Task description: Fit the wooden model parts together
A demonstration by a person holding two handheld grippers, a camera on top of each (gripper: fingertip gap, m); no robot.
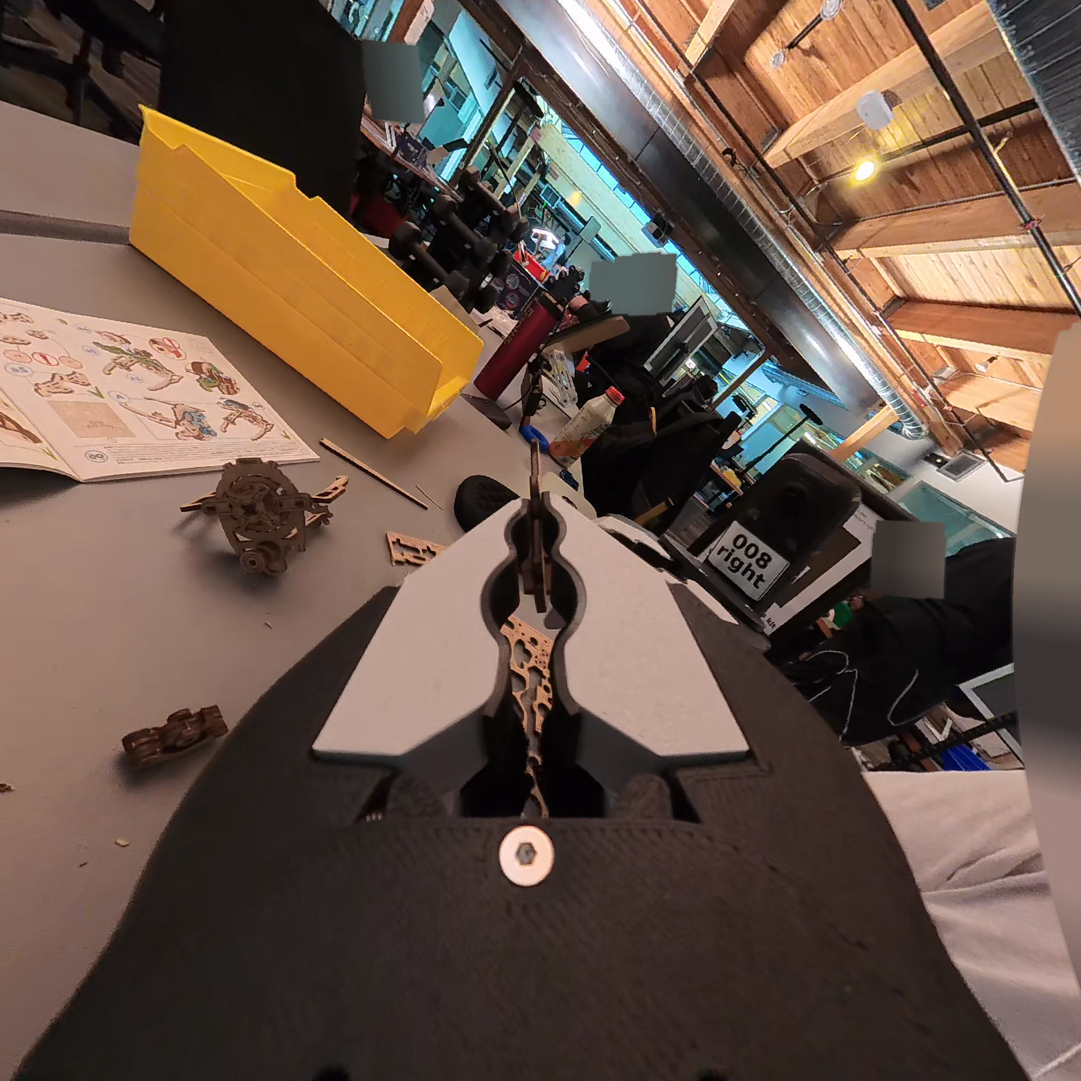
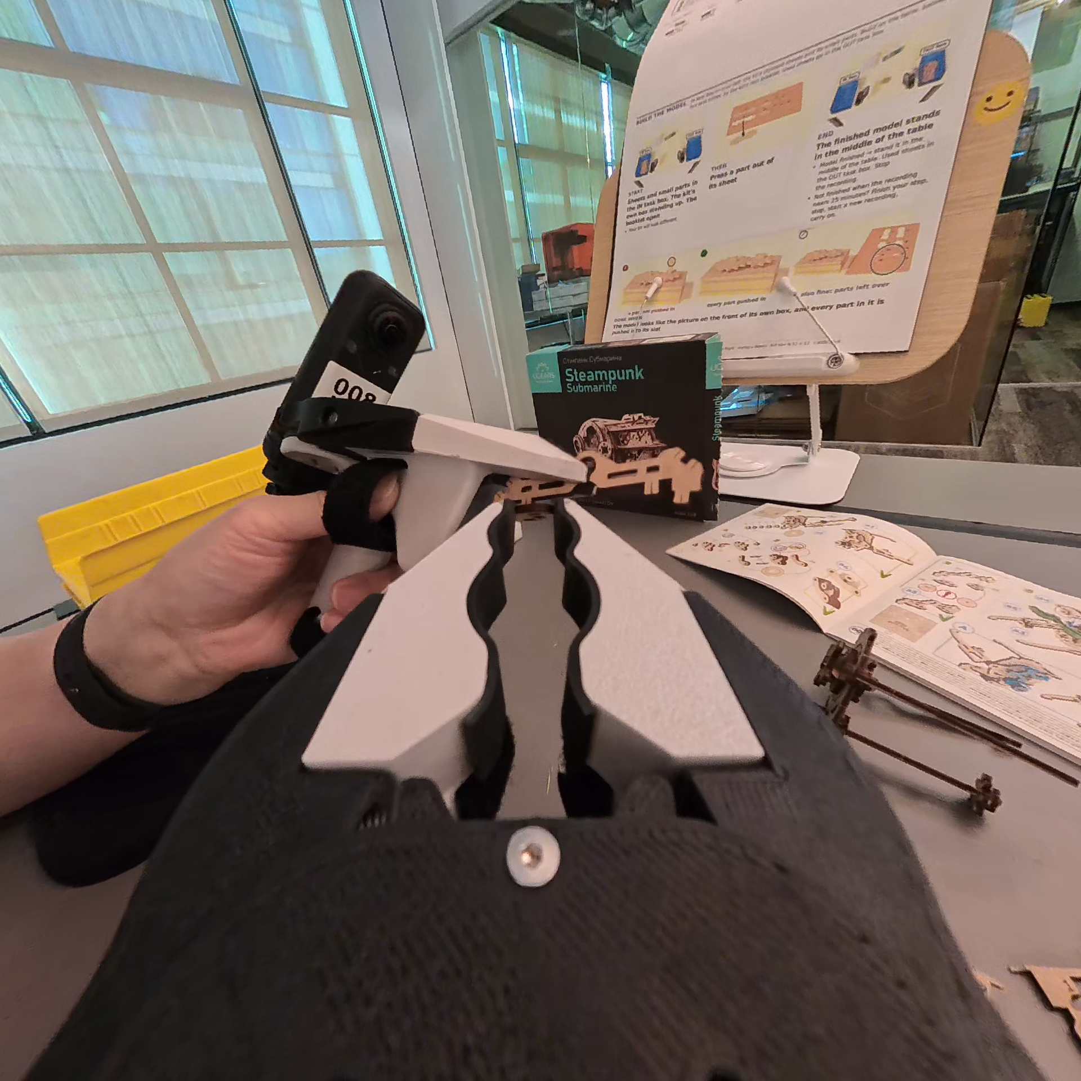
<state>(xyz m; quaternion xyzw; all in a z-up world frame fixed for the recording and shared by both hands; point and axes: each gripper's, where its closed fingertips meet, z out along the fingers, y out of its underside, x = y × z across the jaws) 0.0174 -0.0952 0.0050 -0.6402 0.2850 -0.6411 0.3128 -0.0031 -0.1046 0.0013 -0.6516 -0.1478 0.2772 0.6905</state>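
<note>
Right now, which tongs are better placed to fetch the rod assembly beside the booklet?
Right, probably: right tongs sit beside the rod assembly; left tongs are shut on a flat wooden part.

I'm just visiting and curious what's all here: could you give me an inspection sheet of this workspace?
surface: grey table, a few wood crumbs.
job's things: flat part in left gripper; gear assembly, rod assembly, booklet on table.
clutter: yellow bin, kit box.
grippers: left gripper shut on flat part; right gripper jaws slightly apart at it, grip unclear.
cables: nothing seen.
surroundings: windows, instruction board, people at far desks.
</note>
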